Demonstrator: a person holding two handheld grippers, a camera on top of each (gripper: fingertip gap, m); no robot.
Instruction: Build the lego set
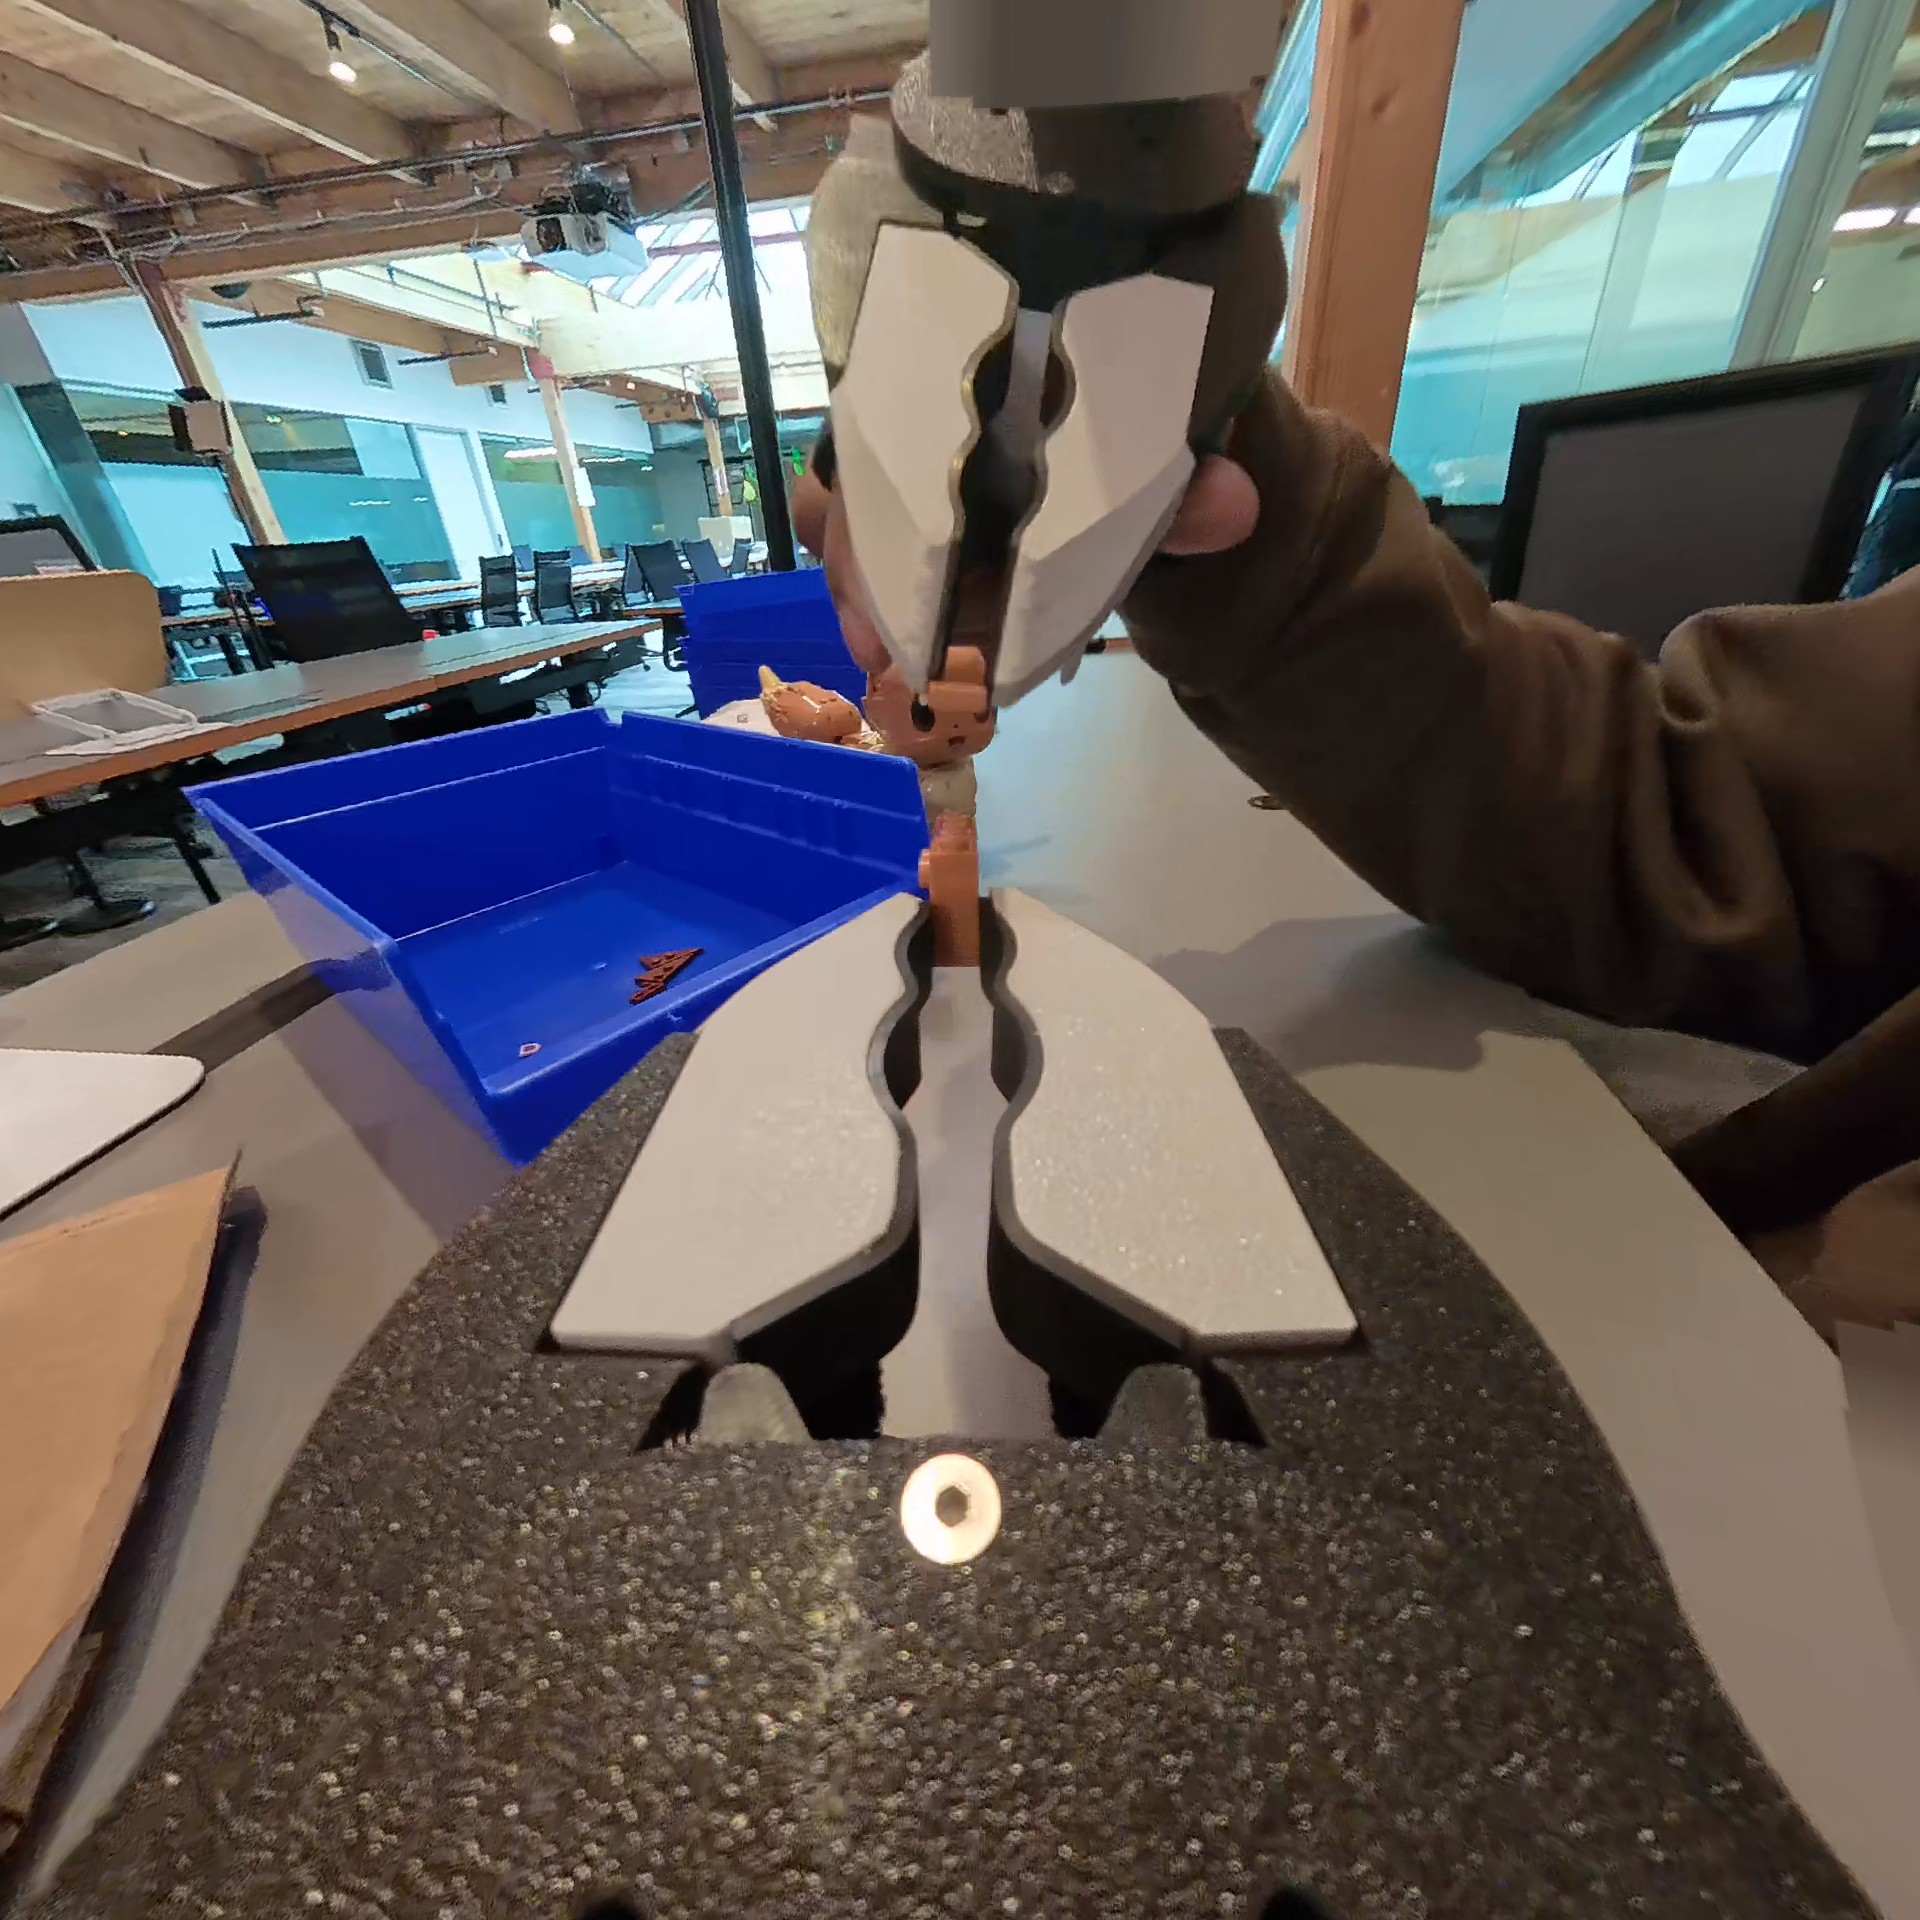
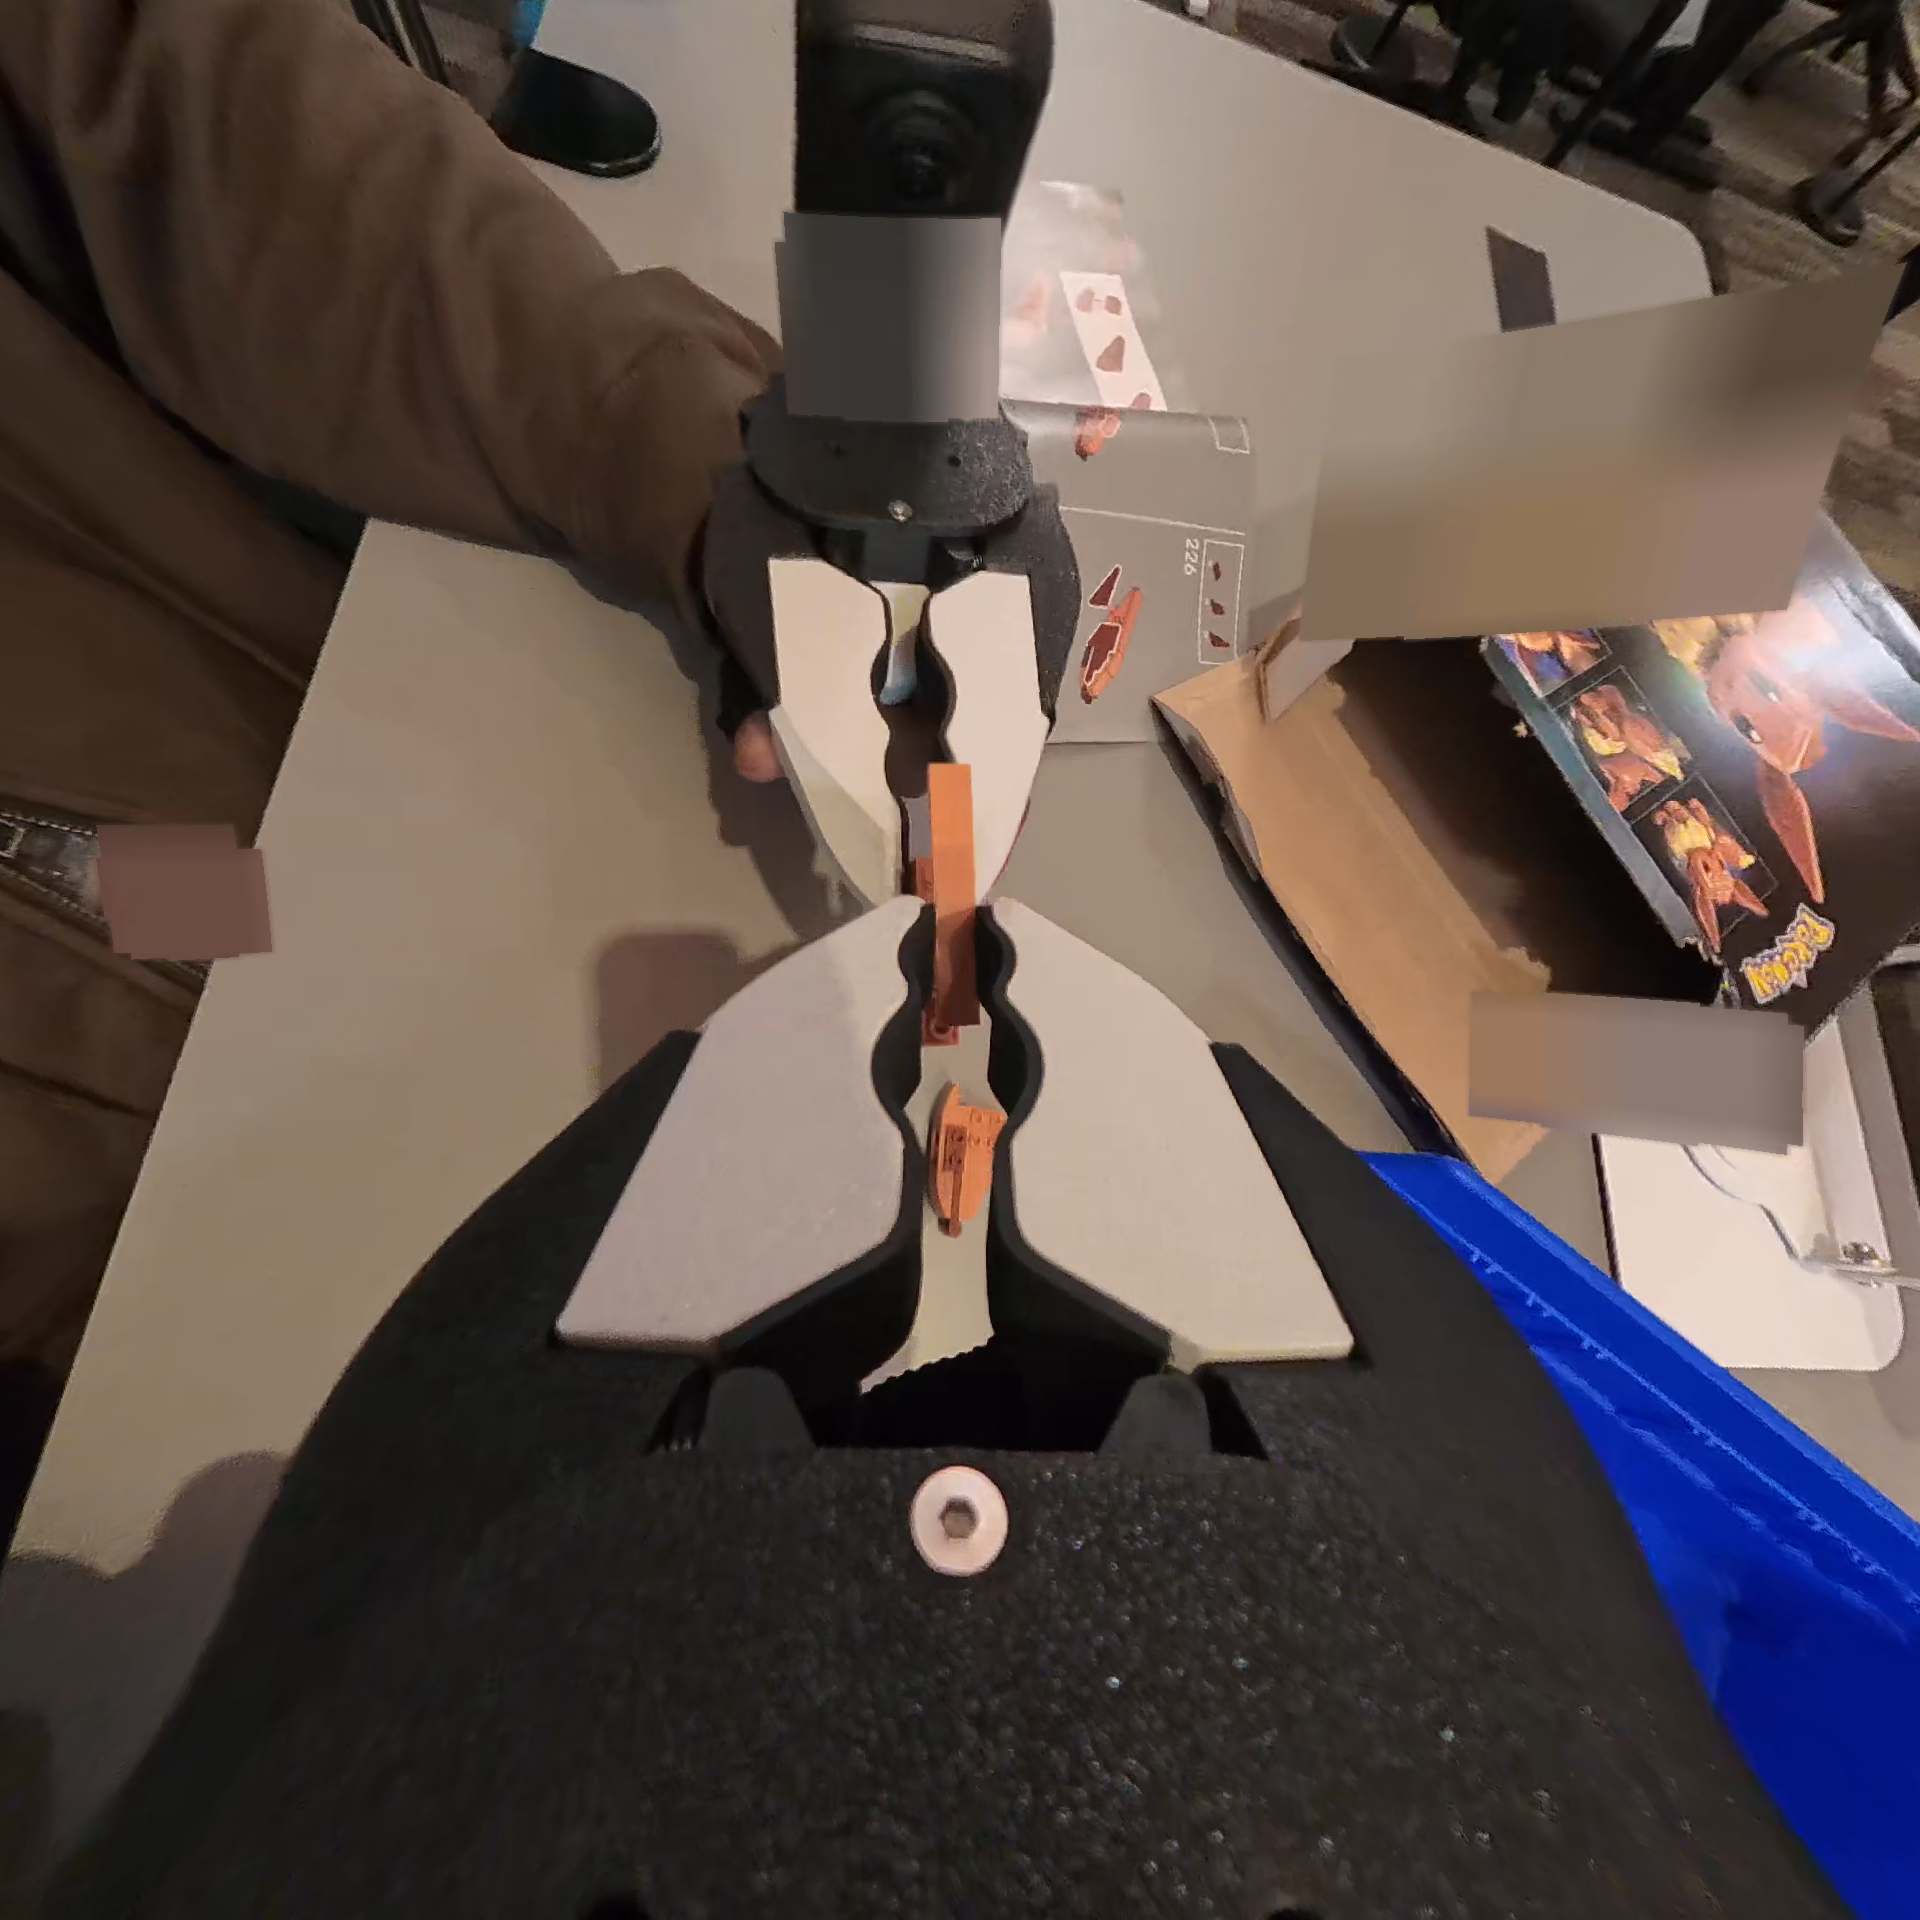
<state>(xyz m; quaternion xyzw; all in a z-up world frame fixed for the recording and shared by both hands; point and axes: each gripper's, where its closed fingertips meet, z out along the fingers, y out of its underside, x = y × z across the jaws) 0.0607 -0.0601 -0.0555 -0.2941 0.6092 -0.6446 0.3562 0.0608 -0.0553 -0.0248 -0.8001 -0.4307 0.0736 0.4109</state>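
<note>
**Two narrow grips, one small orange piece in each**

At the left gripper (image 1: pixel 951 914): closed down narrow on an orange brick (image 1: pixel 951 883), held upright, studs on top, pads pressing its two flat sides, only the lower part caught between the tips. At the right gripper (image 2: pixel 951 914): likewise drawn in narrow, pinching a thin orange plate (image 2: pixel 954 987) edge-on, with one end poking out past the tips. Pointing tip to tip above the grey table (image 2: pixel 468 831), right one coming down from above, left one lying low and level. Seen from the left wrist, apart, with a little brick-built figure (image 1: pixel 930 727) showing between the two pieces; cannot tell whether touching that figure or standing just in front of it.

Judged by look: hard moulded plastic, very light, stiff, smooth and rather slippery on the flat faces. Not fragile as single pieces, yet easy to twist or pop out of a shallow pinch. Best taken across opposite flat sides, squarely and as deep as the tips allow, leaving studs and underside free. For the plate, better gripped along the long edges than by one end.

Round about: a blue bin (image 1: pixel 540 883) just to the left of the left gripper, with a few dark red bits (image 1: pixel 665 971) on its floor; a brown sleeve (image 1: pixel 1507 779) behind the right gripper; an instruction sheet (image 2: pixel 1143 582) and a printed box (image 2: pixel 1714 831) farther along the table. Also a small curved orange piece (image 2: pixel 966 1153), glimpsed through the gap between the right gripper's fingers.
</note>
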